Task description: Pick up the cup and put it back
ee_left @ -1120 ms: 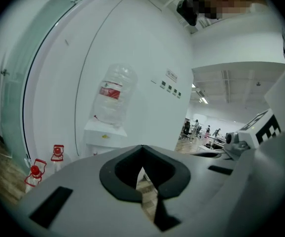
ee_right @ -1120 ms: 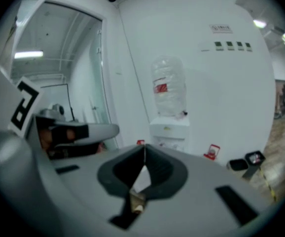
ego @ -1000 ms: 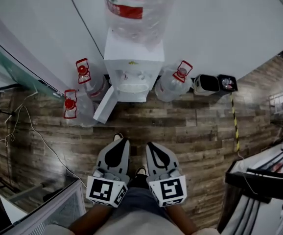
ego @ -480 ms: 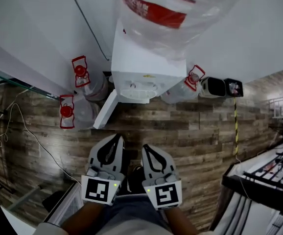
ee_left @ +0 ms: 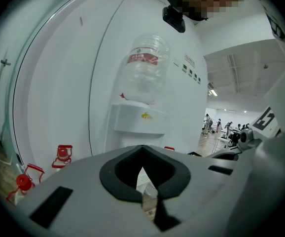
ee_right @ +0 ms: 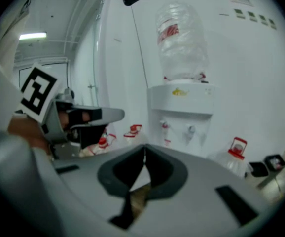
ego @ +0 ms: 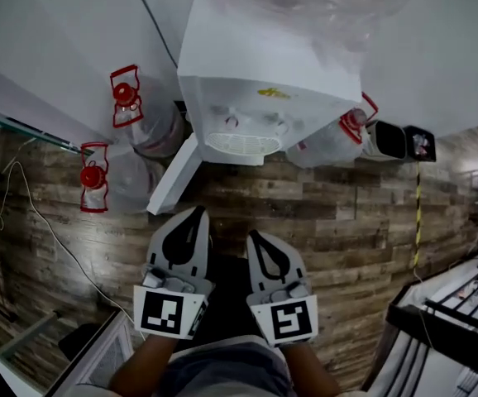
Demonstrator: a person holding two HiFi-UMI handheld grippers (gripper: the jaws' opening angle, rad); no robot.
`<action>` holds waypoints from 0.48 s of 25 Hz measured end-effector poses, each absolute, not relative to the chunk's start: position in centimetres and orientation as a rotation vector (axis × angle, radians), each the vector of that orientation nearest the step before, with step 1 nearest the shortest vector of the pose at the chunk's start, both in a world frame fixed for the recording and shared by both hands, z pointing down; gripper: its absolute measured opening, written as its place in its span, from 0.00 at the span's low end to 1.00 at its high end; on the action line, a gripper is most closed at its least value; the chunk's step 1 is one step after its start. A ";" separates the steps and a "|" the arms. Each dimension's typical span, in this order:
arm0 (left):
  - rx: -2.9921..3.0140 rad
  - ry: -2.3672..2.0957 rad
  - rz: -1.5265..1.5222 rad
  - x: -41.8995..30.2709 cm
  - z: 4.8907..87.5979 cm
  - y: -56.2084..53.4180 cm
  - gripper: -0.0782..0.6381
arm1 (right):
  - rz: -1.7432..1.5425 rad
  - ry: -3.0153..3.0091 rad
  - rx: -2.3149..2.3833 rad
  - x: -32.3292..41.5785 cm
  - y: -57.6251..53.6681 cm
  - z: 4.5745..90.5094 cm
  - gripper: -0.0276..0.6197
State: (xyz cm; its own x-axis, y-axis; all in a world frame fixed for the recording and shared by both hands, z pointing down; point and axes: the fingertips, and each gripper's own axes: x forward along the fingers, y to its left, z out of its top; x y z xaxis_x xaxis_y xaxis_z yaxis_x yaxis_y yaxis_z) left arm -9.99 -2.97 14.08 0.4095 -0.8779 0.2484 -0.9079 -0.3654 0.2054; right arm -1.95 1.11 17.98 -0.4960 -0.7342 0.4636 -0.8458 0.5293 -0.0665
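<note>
Head view has the left tool [ego: 194, 218] and right tool [ego: 257, 241] held side by side over the wood floor [ego: 346, 222]. Both point at the water dispenser [ego: 264, 89] and both are pinched fully closed with nothing in them, which makes sense to me since there's nothing to carry yet. Funny thing is I can't spot the cup in any view, so my guess is it's somewhere near the drip tray [ego: 241, 144], while the spare jugs [ego: 136, 122] sit parked against the wall beside the dispenser, out of the way.
</note>
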 end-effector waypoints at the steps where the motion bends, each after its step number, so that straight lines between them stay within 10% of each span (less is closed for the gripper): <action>1: 2.370 -1.549 0.127 -9.7 15.2 -2.9 0.12 | 0.407 -2.397 1.305 -1.8 1.0 19.3 0.08; 12: 2.385 -1.507 0.055 -6.6 26.1 -4.8 0.12 | 0.365 -2.450 1.360 -1.1 -2.3 30.1 0.08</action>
State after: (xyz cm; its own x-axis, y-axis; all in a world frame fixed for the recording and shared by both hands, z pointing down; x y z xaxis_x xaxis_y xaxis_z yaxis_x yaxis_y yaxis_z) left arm -6.61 -4.76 26.07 0.4433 -0.8737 0.2004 -0.8860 -0.3933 0.2455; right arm -1.07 -2.26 30.13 -0.4989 -0.7738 0.3903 -0.8539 0.5158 -0.0690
